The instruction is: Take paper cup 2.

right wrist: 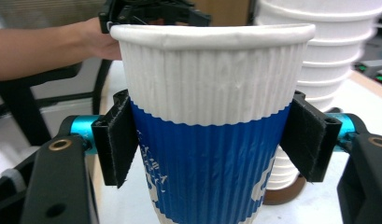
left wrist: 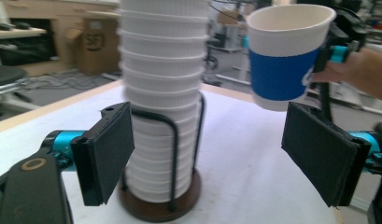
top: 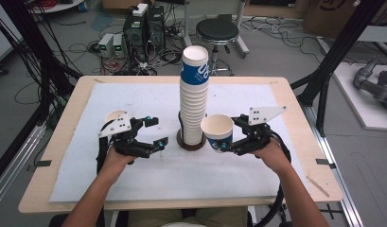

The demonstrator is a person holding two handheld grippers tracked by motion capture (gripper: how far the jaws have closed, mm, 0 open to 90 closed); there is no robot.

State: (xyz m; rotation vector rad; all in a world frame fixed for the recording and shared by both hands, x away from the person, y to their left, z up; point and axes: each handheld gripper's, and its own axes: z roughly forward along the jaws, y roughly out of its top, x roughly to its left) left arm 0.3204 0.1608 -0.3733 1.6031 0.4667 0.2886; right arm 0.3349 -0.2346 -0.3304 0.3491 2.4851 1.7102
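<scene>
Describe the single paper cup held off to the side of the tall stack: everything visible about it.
The paper cup is ribbed, white around the upper part with a rolled rim, and has a blue band with white print below. It looks empty. It stands upright, lifted off the table, beside the stack toward the person's right. The right gripper is shut on it, one black pad pressing each side at the top edge of the blue band. Its base touches nothing in the left gripper view.
</scene>
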